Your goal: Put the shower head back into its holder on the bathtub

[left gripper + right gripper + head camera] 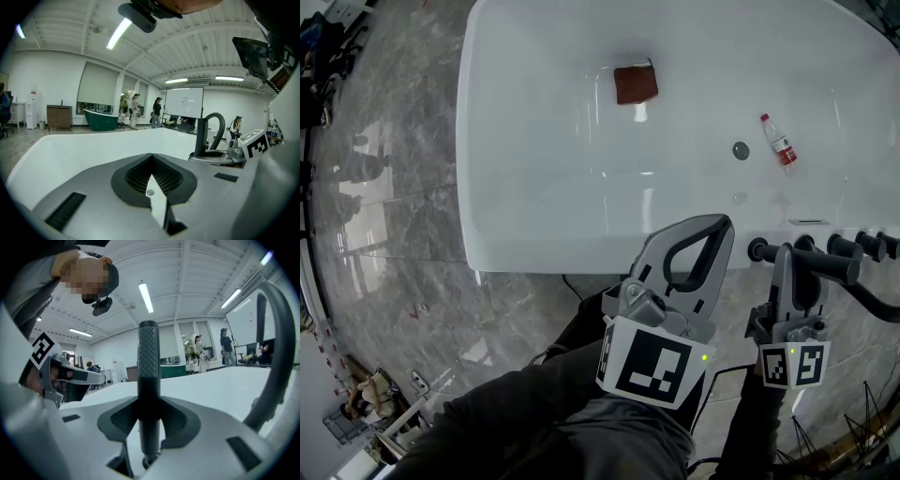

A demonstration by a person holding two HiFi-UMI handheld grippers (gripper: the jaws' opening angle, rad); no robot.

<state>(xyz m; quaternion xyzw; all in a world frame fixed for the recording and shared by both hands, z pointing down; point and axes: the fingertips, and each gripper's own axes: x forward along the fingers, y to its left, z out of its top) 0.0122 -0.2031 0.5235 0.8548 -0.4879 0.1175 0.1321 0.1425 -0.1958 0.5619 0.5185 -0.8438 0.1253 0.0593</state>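
Right gripper pinches black stick-shaped shower head by bumpy handle. Fingers press on both sides; in right gripper view handle stands up between them. Shower head sits over near edge of big white bathtub, just beside row of black round knobs. Black hose bends away to right. Left gripper is near, on left, fingers pressed together, nothing between. Inside tub: brown square pad, small clear bottle with red label, round grey drain.
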